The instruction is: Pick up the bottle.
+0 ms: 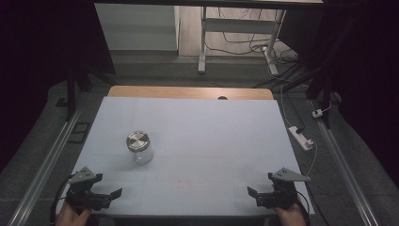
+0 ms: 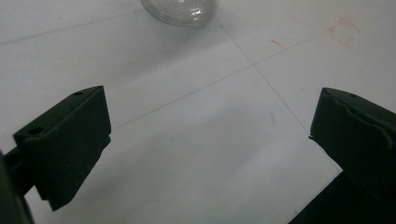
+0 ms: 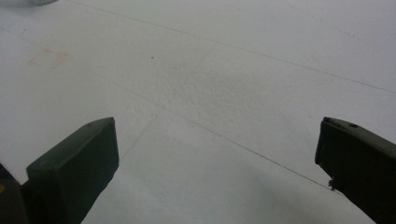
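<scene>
Glass jar (image 2: 180,10) cut off at top edge

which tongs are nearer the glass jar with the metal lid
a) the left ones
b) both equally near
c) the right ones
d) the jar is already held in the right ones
a: the glass jar stands on the left half of the table, a short way beyond the open left tongs, while the right tongs sit open at the far right corner.

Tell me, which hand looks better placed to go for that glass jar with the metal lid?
Left, probably. The left tool sits at the table's near edge on the jar's side, jaws wide open, and its own view shows the jar's base just ahead. The right tool, also open, sits across the table.
</scene>
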Motion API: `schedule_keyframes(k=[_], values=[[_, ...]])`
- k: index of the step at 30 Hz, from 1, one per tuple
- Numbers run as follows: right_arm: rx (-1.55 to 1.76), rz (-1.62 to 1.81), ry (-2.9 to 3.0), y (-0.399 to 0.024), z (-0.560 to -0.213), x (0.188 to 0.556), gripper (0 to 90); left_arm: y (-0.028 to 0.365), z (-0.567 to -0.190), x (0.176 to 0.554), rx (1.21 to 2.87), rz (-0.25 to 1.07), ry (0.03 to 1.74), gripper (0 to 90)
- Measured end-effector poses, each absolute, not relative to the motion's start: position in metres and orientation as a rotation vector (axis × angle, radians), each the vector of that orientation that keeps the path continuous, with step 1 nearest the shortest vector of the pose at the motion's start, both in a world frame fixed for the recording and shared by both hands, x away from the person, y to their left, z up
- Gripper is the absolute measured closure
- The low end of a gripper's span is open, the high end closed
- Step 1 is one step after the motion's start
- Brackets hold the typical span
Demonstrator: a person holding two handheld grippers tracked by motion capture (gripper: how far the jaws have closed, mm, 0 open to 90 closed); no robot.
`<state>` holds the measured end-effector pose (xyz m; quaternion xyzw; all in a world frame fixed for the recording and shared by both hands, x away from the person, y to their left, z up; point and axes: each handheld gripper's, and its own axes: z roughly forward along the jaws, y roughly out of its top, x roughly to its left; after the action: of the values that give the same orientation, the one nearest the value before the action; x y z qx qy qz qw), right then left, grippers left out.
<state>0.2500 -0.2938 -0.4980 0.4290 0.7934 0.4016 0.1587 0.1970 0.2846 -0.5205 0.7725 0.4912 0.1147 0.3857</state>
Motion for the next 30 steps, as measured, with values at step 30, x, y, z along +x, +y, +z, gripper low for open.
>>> schedule_keyframes(k=[30], values=[[1.224,1.14,2.285,-0.293,-0.498,0.251,0.0,0.278,-0.514,0.227,1.918,0.34,1.144,0.0]])
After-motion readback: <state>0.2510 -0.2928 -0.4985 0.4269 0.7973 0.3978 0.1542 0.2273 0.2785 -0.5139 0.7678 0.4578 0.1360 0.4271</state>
